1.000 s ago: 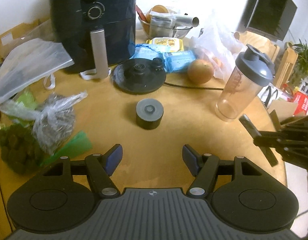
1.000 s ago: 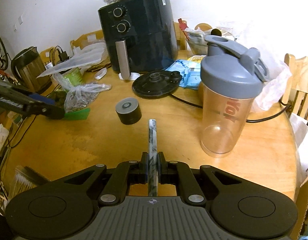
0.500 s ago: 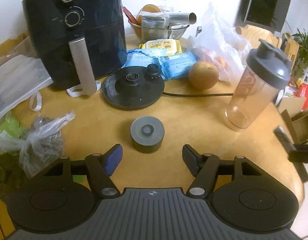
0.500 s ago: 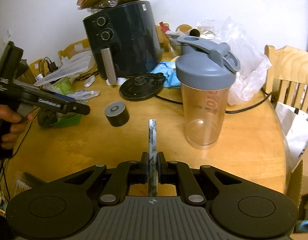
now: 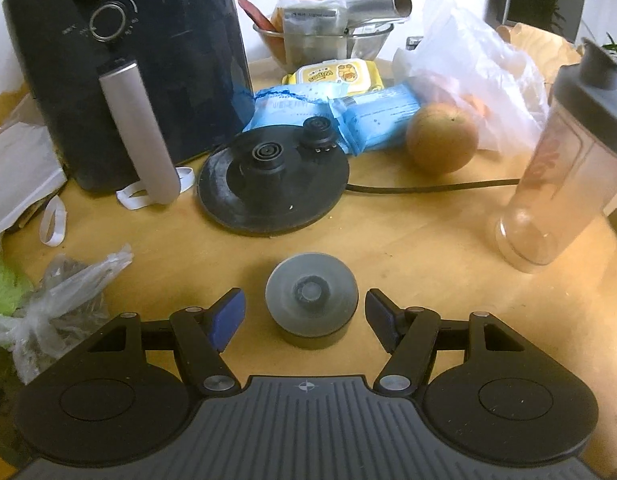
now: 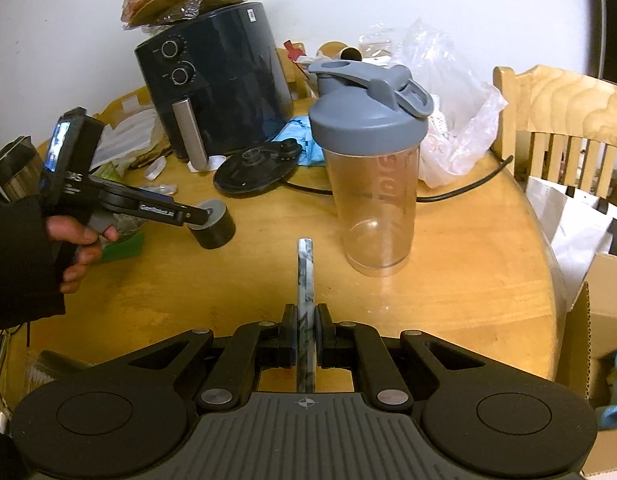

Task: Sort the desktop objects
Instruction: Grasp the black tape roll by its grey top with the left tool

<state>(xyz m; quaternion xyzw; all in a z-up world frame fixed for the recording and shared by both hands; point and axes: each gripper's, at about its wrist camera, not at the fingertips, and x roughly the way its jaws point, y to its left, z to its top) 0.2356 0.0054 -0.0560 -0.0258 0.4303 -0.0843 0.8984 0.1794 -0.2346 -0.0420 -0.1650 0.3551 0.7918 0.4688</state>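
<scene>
A: Jaws on the left gripper point(image 5: 304, 314) spread wide, nothing held. Small dark cylindrical container with grey lid point(image 5: 311, 299) stands upright on the worktop point(image 5: 428, 248) directly between the two blue pads, at 12 o'clock from the wrist. Small gap each side; no contact that I can see.

B: Right side?

A: Right gripper point(image 6: 305, 338) has its jaws clenched on a slim marbled grey stick point(image 6: 304, 280). Long axis runs straight out toward 12 o'clock, tip over bare wood, short of the clear shaker bottle point(image 6: 374, 184) at about 1 o'clock.

B: Which hand is nearer the container?

A: Left, plainly. From the right wrist view the container sits far off at 10 o'clock, with the left tool's fingers alongside it. Its axis is vertical, so the round wall faces both pads evenly.

B: Judgement on the coming move?

A: Likely a squeeze straight inward; container looks about centred, a shade toward the right pad. Kettle base point(image 5: 272, 184) lies beyond at 12 o'clock, orange point(image 5: 442, 138) at 1 o'clock, both well apart. Bagged greens point(image 5: 64, 292) at 9 o'clock, apart from the left pad.
</scene>
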